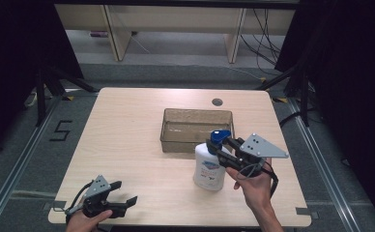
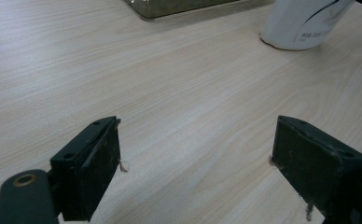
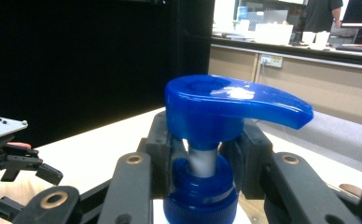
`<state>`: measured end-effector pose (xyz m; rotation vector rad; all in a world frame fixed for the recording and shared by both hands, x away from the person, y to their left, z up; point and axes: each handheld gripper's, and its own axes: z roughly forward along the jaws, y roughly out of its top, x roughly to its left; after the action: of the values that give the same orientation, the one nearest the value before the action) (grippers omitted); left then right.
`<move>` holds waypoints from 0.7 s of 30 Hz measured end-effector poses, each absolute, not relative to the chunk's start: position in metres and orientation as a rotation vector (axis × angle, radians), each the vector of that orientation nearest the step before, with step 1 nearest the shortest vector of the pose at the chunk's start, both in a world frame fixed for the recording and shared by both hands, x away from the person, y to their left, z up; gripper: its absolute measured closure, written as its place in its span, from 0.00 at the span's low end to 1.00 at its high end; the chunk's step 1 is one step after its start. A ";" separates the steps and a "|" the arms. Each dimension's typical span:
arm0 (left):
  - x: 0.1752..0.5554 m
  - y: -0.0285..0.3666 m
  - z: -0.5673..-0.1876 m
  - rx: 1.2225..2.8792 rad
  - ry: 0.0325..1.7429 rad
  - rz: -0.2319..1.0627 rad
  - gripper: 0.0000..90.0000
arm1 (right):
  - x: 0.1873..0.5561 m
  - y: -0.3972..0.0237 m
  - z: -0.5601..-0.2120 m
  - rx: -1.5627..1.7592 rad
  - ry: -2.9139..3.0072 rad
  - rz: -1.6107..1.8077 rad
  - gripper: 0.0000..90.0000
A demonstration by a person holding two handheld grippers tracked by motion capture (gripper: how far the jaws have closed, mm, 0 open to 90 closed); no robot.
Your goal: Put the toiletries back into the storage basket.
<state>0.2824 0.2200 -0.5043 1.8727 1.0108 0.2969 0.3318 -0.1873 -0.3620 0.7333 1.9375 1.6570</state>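
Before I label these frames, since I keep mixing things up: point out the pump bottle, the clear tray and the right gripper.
pump bottle (image 1: pixel 209 170), high view, white body.
clear tray (image 1: pixel 168 132), high view, left wall.
right gripper (image 3: pixel 202 161), right gripper view, between the fingertips at the pump neck.

Open left tool (image 2: pixel 195 158) above bare table (image 2: pixel 179 88)

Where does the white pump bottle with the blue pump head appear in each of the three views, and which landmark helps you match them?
High view: the pump bottle stands right of centre, just in front of the clear tray.
Left gripper view: its white base sits at the top right.
Right gripper view: its blue pump head is central, the neck between the black jaws.
Shared landmark: the light wooden table.
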 end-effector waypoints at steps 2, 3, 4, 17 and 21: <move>0.283 0.221 -0.503 1.869 1.015 0.303 0.16 | 0.333 -0.186 -0.361 0.736 1.932 1.642 0.72; 0.283 0.221 -0.503 1.869 1.015 0.303 0.16 | 0.333 -0.186 -0.361 0.736 1.932 1.642 0.72; 0.284 0.222 -0.504 1.860 1.014 0.303 0.16 | 0.333 -0.185 -0.361 0.766 1.944 1.664 0.73; 0.283 0.222 -0.503 1.868 1.019 0.307 0.16 | 0.344 -0.184 -0.344 0.765 1.921 1.677 0.73; 0.283 0.222 -0.502 1.872 1.012 0.304 0.16 | 0.352 -0.182 -0.335 0.778 1.894 1.678 0.73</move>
<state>0.2833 0.2222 -0.5024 1.8718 1.0121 0.3042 0.3517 -0.1816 -0.3352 0.7778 1.8938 1.6785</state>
